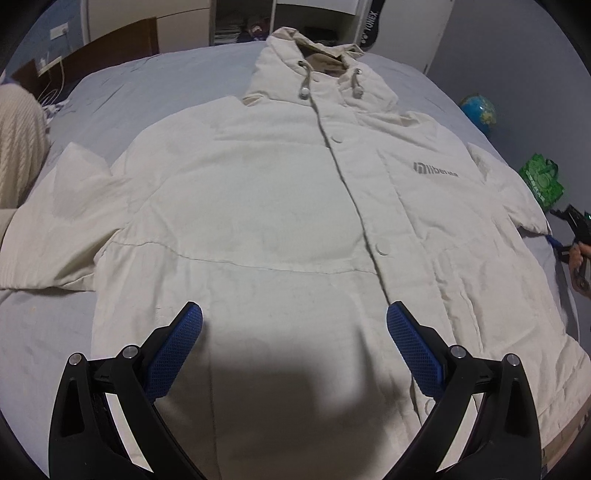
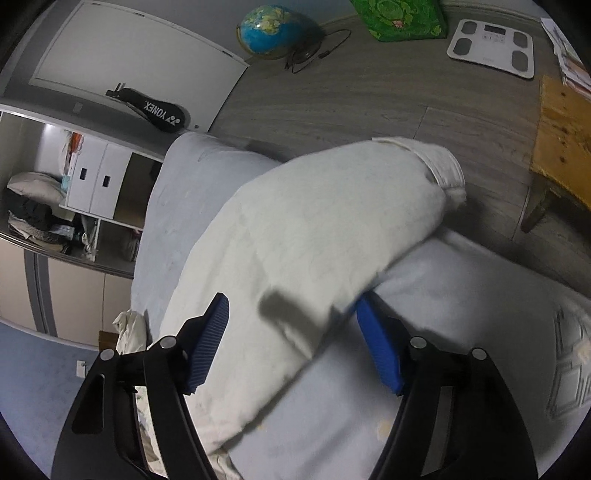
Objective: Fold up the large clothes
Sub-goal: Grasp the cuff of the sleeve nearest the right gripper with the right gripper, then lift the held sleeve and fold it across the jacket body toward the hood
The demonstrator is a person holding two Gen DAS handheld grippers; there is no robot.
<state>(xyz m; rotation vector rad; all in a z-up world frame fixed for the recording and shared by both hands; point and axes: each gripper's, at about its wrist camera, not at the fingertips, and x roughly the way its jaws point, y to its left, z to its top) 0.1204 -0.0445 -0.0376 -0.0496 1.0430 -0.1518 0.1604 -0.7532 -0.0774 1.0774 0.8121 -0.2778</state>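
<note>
A cream hooded jacket (image 1: pixel 280 206) lies flat, front up and buttoned, on a grey-blue bed (image 1: pixel 44 332), hood at the far end. My left gripper (image 1: pixel 294 314) hovers open and empty over the lower front of the jacket. In the right wrist view my right gripper (image 2: pixel 291 306) is open with its jaws on either side of the jacket's right sleeve (image 2: pixel 314 240), which hangs over the bed edge with its cuff (image 2: pixel 443 170) past the mattress. The right gripper also shows at the right edge of the left wrist view (image 1: pixel 576 236).
A knitted cream garment (image 1: pixel 18 147) lies at the bed's left side. On the floor by the bed are a globe (image 2: pixel 273 29), a green bag (image 2: pixel 399 18), a bathroom scale (image 2: pixel 491 44) and a wooden stool (image 2: pixel 561 147). Open shelves (image 2: pixel 55 192) stand beyond the bed.
</note>
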